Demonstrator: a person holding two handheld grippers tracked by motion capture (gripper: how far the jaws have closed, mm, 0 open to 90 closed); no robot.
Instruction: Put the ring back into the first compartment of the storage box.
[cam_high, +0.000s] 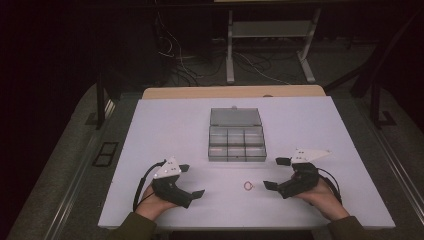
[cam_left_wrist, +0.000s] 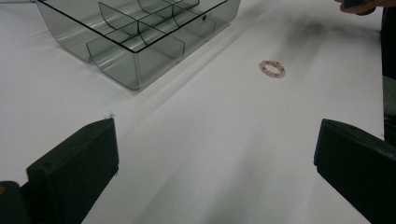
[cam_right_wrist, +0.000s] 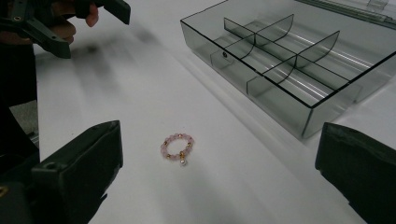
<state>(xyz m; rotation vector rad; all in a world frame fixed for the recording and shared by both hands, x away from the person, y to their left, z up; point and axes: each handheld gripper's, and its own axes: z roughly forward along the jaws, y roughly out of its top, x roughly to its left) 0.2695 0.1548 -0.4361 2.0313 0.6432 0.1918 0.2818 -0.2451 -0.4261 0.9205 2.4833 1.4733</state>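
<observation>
A small pink bead bracelet (cam_high: 248, 185) with gold beads lies flat on the white table (cam_high: 165, 125), in front of a clear grey compartment box (cam_high: 236, 159) whose lid is folded back. My right gripper (cam_high: 275, 173) is open just right of the bracelet, its jaws wide apart with nothing between them. In the right gripper view the bracelet (cam_right_wrist: 177, 147) lies a short way ahead of the open right gripper (cam_right_wrist: 220, 135). My left gripper (cam_high: 191, 181) is open and holds nothing, farther left. From its own view the bracelet (cam_left_wrist: 272, 68) is well ahead of the left gripper (cam_left_wrist: 215, 140).
The box (cam_right_wrist: 280, 100) has several compartments with nothing in them; its near corner (cam_left_wrist: 133, 74) stands ahead-left of the left gripper. Bare table surrounds both hands. The table's front edge (cam_high: 240, 227) is close behind them. Beyond the table are floor cables and a desk frame (cam_high: 230, 55).
</observation>
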